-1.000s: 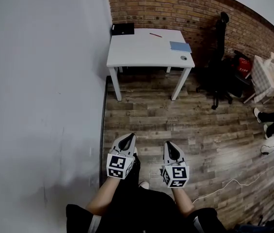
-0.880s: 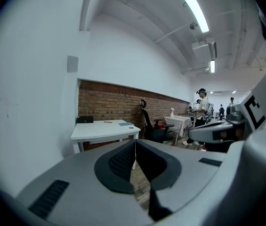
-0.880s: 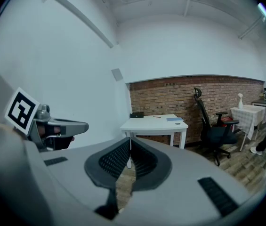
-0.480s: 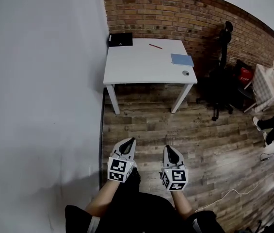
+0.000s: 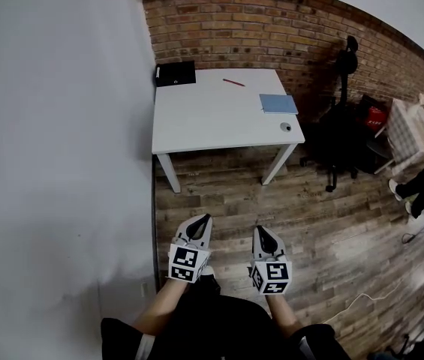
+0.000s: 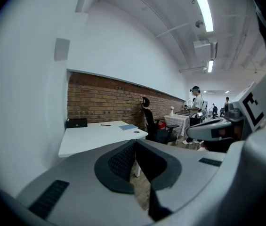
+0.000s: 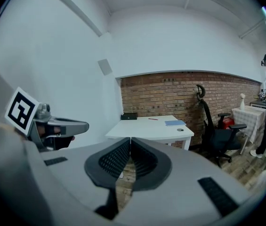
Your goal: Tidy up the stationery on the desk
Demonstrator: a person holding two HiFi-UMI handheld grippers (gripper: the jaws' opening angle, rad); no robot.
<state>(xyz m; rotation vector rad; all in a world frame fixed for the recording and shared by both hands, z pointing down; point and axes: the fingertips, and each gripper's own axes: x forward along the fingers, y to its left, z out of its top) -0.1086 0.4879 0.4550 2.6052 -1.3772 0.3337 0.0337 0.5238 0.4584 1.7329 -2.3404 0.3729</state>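
left hand-held gripper (image 5: 202, 219): carried nearer the bench (image 5: 212, 118) since a second ago; closed, empty.
right hand-held gripper (image 5: 259, 231): beside it, closed, empty.
floor (image 5: 227, 197): bare planks ahead, nothing blocking.
stationery: all on the bench, well out of reach; walk right up first. red pen (image 5: 233, 82), blue notebook (image 5: 278, 103), small round thing (image 5: 285, 127), black box (image 5: 175, 73) in the far corner.
chair (image 5: 339, 126): near the bench's right end; keep clear.

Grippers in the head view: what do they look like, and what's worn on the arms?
Both the left gripper and right gripper have light grey, tapered pointed jaws lined with black ribbed pads. Each carries a white cube with black square markers. The sleeves are black with a white band.
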